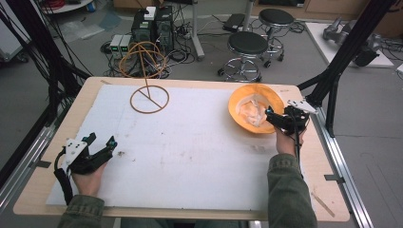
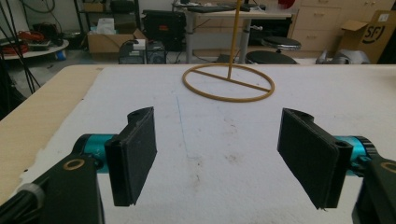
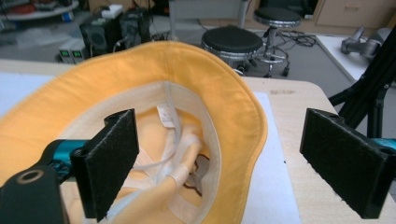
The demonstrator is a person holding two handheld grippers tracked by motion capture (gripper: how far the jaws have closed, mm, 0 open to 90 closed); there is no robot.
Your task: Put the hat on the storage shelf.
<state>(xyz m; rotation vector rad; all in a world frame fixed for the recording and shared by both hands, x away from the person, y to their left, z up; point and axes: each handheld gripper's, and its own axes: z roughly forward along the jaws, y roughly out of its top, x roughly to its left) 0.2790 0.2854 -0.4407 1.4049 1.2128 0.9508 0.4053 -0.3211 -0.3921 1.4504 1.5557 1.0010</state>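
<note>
A yellow bucket hat [image 1: 255,108] lies upside down at the right of the white mat, its pale lining and inner band facing up [image 3: 116,84]. My right gripper [image 1: 278,114] is at the hat's right brim and stands open [image 3: 229,163]. Its left jaw is over the hat's inside and its right jaw is outside the brim, so the brim edge lies between them. A thin brown wire stand with a ring base [image 1: 149,99] rises at the back left of the mat [image 2: 228,83]. My left gripper [image 1: 101,139] rests open and empty near the mat's left edge [image 2: 217,156].
The white mat [image 1: 190,152] covers most of the wooden table [image 1: 38,190]. Black frame posts [image 1: 340,52] stand by the table's right corner. Two stools [image 1: 247,45], computer boxes and cables sit on the floor beyond the far edge.
</note>
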